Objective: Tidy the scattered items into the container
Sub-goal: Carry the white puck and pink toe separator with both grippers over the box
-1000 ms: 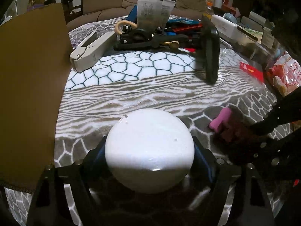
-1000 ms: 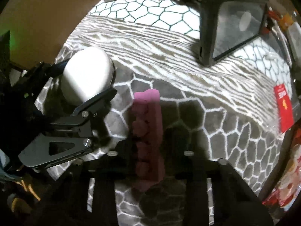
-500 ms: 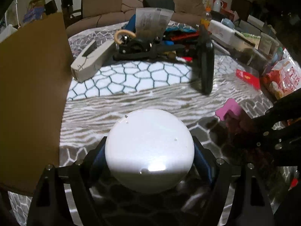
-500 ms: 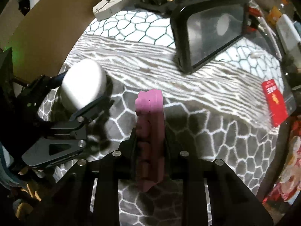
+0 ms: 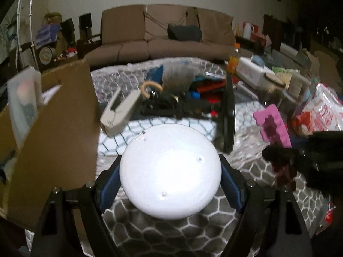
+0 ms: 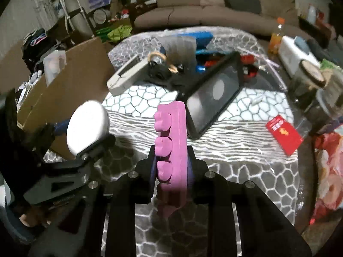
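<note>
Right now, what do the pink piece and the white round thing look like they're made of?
Pink piece: probably soft foam, matte, with thick moulded lobes. White round thing: likely hard plastic, smooth with a soft sheen, tiny holes and a faint seam; could be glazed, hard to tell.

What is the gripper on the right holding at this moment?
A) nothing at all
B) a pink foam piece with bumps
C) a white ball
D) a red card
B: the right gripper has its jaws closed on the pink foam piece, lifted off the patterned cloth; the white ball sits in the left gripper.
</note>
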A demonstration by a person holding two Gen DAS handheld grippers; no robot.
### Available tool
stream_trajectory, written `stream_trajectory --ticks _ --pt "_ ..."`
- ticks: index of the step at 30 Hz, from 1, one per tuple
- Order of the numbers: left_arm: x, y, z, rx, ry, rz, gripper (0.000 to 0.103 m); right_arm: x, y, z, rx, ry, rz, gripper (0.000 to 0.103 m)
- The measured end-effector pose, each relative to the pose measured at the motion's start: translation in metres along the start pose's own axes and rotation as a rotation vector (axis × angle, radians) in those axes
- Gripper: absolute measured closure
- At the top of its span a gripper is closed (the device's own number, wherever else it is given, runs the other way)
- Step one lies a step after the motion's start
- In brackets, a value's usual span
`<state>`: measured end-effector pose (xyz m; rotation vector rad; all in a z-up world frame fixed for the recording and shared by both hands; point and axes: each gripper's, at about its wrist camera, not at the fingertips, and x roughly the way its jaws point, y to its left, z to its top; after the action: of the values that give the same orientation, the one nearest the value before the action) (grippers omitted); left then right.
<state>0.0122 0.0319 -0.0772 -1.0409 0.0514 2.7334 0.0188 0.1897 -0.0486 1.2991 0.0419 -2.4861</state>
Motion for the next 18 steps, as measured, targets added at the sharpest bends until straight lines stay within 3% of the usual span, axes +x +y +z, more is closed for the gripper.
stream_trajectory --ticks 3,5,18 --pt "-0.010 0.000 0.009 -0.006 -0.032 -0.003 0.020 -0.018 0.019 0.009 -0.056 -0.123 -0.089 0.080" --pt "-0.018 0.000 0.015 -0.010 -0.057 -0.002 0.020 -0.030 0.021 0.014 -0.041 -0.185 -0.103 0.080" --pt "-0.071 0.006 0.056 -0.004 -0.244 0.022 0.020 -0.091 0.052 0.028 -0.029 -0.460 -0.254 0.080"
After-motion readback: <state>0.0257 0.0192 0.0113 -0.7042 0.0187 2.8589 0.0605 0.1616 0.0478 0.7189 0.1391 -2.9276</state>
